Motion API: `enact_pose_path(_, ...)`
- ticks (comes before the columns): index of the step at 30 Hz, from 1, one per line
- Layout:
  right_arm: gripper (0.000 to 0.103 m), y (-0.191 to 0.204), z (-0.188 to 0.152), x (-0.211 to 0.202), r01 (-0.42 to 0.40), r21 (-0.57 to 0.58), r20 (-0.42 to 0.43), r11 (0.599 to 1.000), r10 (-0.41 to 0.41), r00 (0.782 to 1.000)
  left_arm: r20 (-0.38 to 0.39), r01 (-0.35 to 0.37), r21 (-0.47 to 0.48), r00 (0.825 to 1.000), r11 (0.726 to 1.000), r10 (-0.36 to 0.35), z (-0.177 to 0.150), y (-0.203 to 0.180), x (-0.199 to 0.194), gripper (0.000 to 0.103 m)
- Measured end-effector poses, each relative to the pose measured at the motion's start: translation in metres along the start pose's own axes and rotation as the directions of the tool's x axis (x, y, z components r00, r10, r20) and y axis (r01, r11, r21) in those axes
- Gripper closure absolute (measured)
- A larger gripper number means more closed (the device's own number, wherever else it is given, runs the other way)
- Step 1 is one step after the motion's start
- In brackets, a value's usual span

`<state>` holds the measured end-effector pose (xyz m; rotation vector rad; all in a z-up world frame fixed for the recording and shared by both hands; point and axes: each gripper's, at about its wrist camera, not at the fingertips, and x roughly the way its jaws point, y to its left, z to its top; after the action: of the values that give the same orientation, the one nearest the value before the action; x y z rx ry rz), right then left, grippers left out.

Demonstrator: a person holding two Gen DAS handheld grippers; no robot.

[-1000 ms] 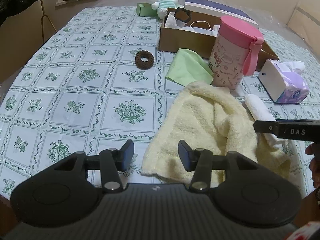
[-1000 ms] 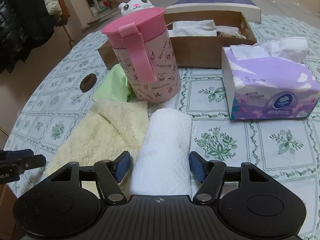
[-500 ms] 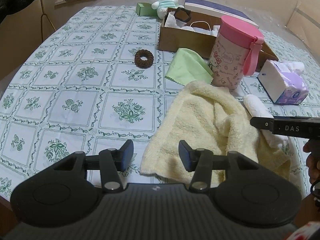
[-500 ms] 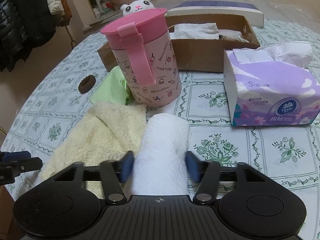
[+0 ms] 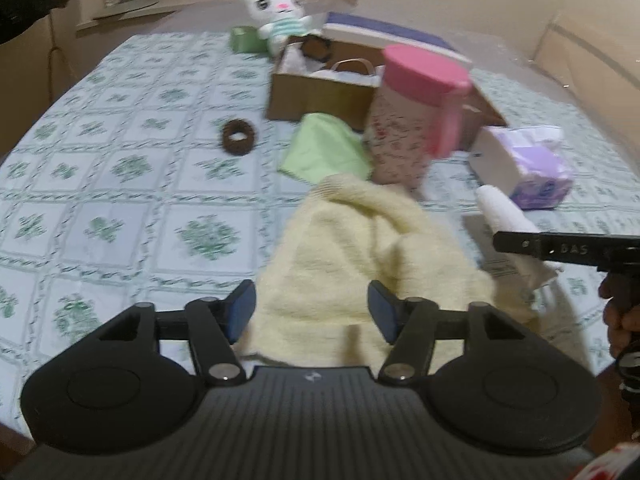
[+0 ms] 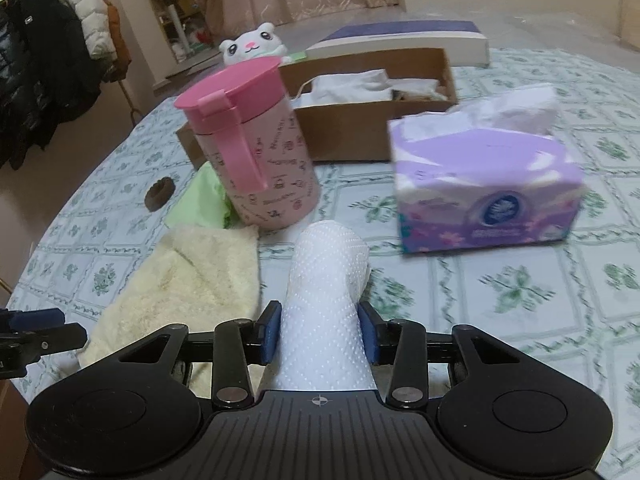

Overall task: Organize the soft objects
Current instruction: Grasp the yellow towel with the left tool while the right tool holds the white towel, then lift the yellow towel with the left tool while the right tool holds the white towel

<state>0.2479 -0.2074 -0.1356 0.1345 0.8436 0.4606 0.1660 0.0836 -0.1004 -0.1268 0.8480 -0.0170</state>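
My right gripper [image 6: 319, 332] is shut on a rolled white paper towel [image 6: 326, 276] and holds it lifted off the table; the roll also shows in the left wrist view [image 5: 506, 212]. My left gripper [image 5: 311, 306] is open, its jaws on either side of the near part of a crumpled pale yellow towel [image 5: 360, 248], which also shows in the right wrist view [image 6: 188, 276]. A green cloth [image 5: 324, 148], a brown scrunchie [image 5: 239, 137] and a white plush cat [image 5: 276, 14] lie farther back. A cardboard box [image 5: 320, 90] holds white soft items.
A pink lidded cup [image 6: 256, 152] stands just behind the towels. A purple tissue box [image 6: 484, 184] sits to the right. A white and blue flat box [image 6: 400, 40] lies behind the cardboard box. Coats [image 6: 48, 68] hang at the far left. The tablecloth [image 5: 120, 200] is green-patterned.
My right gripper closed on the white paper towel roll and lifted it. My left gripper shifted right so that the yellow towel now lies between its open jaws.
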Motion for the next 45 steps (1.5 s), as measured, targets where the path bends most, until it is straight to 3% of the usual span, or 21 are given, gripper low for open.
enact_pose_path(5,0.062,-0.013,-0.009,-0.014,0.020,0.027,-0.006,0.999,-0.020,1.000,-0.011,0.066,0.023,0.998,0.998,-0.066,-0.001,-0.025,0.010,0.036)
enact_pose_path(10,0.062,-0.021,-0.017,-0.023,0.036,0.036,-0.017,0.999,-0.035,0.999,-0.052,0.069,0.031,0.996,0.997,-0.067,-0.009,-0.042,0.027,0.034)
enact_pose_path(12,0.062,-0.025,-0.020,-0.025,0.039,0.044,-0.021,0.998,-0.039,0.999,-0.070,0.022,0.035,0.997,0.999,-0.020,-0.013,-0.044,0.035,0.032)
enact_pose_path(15,0.062,-0.029,-0.022,-0.028,0.043,0.054,-0.022,0.998,-0.042,0.999,-0.077,-0.060,0.035,0.995,0.998,0.062,-0.019,-0.040,0.042,0.017)
enact_pose_path(24,0.062,-0.040,-0.026,-0.035,0.051,0.073,-0.024,0.996,-0.049,0.998,-0.055,-0.105,-0.043,0.993,0.994,0.103,-0.029,-0.029,0.049,0.006)
enact_pose_path(27,0.062,-0.042,-0.028,-0.036,0.055,0.076,-0.026,0.996,-0.053,0.998,-0.026,-0.098,-0.047,0.995,0.994,0.096,-0.031,-0.031,0.049,0.016)
enact_pose_path(29,0.062,-0.043,-0.028,-0.036,0.055,0.079,-0.027,0.995,-0.053,0.998,-0.006,-0.078,-0.037,0.997,0.996,0.078,-0.029,-0.035,0.048,0.033)
enact_pose_path(31,0.062,-0.042,-0.029,-0.036,0.054,0.079,-0.028,0.995,-0.052,0.998,0.010,-0.048,-0.018,0.999,0.999,0.048,-0.028,-0.040,0.046,0.063)
enact_pose_path(33,0.062,-0.042,-0.029,-0.036,0.053,0.079,-0.028,0.996,-0.051,0.998,0.017,-0.011,-0.008,1.000,1.000,0.011,-0.026,-0.044,0.045,0.083)
enact_pose_path(37,0.062,-0.041,-0.030,-0.039,0.052,0.083,-0.028,0.995,-0.050,0.998,0.014,0.025,0.000,1.000,1.000,-0.025,-0.025,-0.048,0.042,0.094)
enact_pose_path(41,0.062,-0.041,-0.030,-0.045,0.058,0.087,-0.020,0.995,-0.057,0.998,0.036,0.043,0.003,0.998,0.999,-0.043,-0.021,-0.044,0.027,0.096)
enact_pose_path(45,0.062,-0.037,-0.029,-0.055,0.059,0.085,0.002,0.995,-0.059,0.998,0.101,0.004,0.049,0.995,0.999,-0.009,-0.012,-0.039,-0.002,0.096)
